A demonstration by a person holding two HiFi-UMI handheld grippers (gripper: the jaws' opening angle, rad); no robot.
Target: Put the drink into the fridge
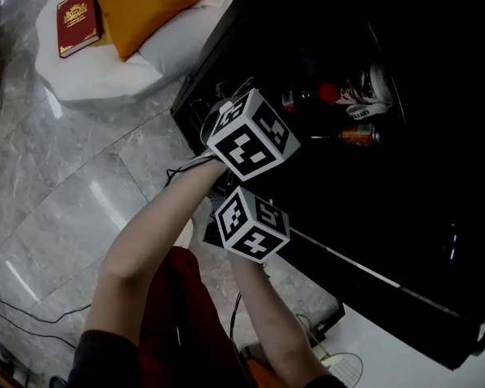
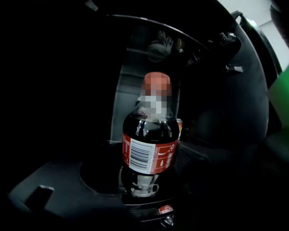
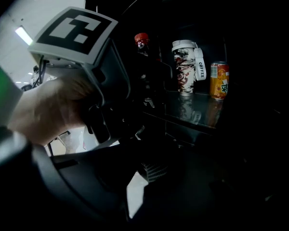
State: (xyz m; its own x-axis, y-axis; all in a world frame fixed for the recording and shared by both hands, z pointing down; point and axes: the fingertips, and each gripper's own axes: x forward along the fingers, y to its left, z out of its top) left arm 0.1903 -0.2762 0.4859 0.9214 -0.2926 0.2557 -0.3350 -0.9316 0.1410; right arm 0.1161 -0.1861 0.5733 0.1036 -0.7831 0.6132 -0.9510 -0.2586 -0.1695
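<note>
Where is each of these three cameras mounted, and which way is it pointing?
Head view: on the person's head, facing steeply down at floor and fridge; both forearms and marker cubes show.
Left gripper view: on the left gripper, looking along its jaws at the cola bottle between them.
Right gripper view: on the right gripper, facing the fridge shelf; the left hand and cube show.
Shared: head and right gripper views both see the coffee cup and orange can.

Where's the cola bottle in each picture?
Head view: cola bottle upper middle, just left of the orange can.
Left gripper view: bottle dead centre, standing upright.
Right gripper view: only its red cap shows, left of the coffee cup.
Shared landmark: the orange can, right of the bottle.
</note>
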